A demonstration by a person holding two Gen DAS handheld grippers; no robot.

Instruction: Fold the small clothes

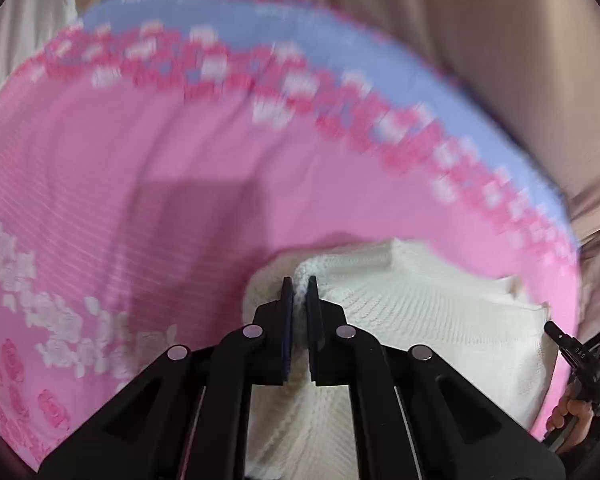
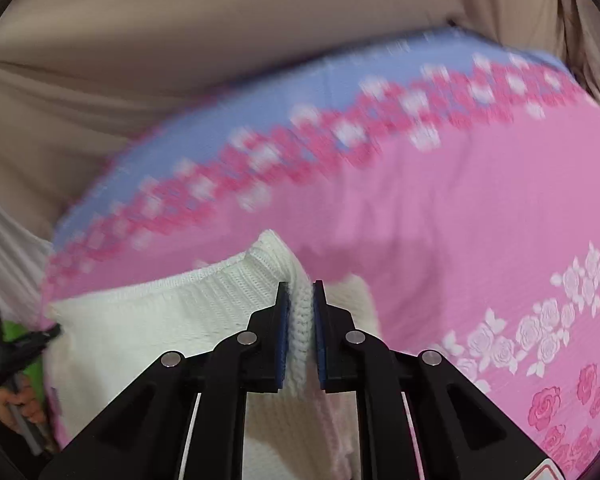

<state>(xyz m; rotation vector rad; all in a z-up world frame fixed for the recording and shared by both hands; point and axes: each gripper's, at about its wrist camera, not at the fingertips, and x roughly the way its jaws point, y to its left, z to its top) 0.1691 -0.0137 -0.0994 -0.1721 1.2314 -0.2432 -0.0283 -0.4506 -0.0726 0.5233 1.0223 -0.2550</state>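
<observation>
Pink bedspread (image 1: 140, 152) covers most of the surface, woven with white roses (image 2: 540, 328) at 4 o'clock in the right wrist view and deeper pink roses (image 2: 544, 404) below them. A lavender-blue border (image 1: 320, 36) runs along its far edge, toward 12 o'clock. Beige fabric (image 2: 180, 20) lies beyond the border; its nature cannot be told.

My left wrist camera looks forward along my left gripper (image 1: 299, 280), close over the white knit garment (image 1: 420, 312) on the pink floral sheet (image 1: 140, 152). My right wrist camera looks along my right gripper (image 2: 301, 285) just as near. Both share the garment, the sheet's far blue edge, and each catches the other gripper at its margin.
</observation>
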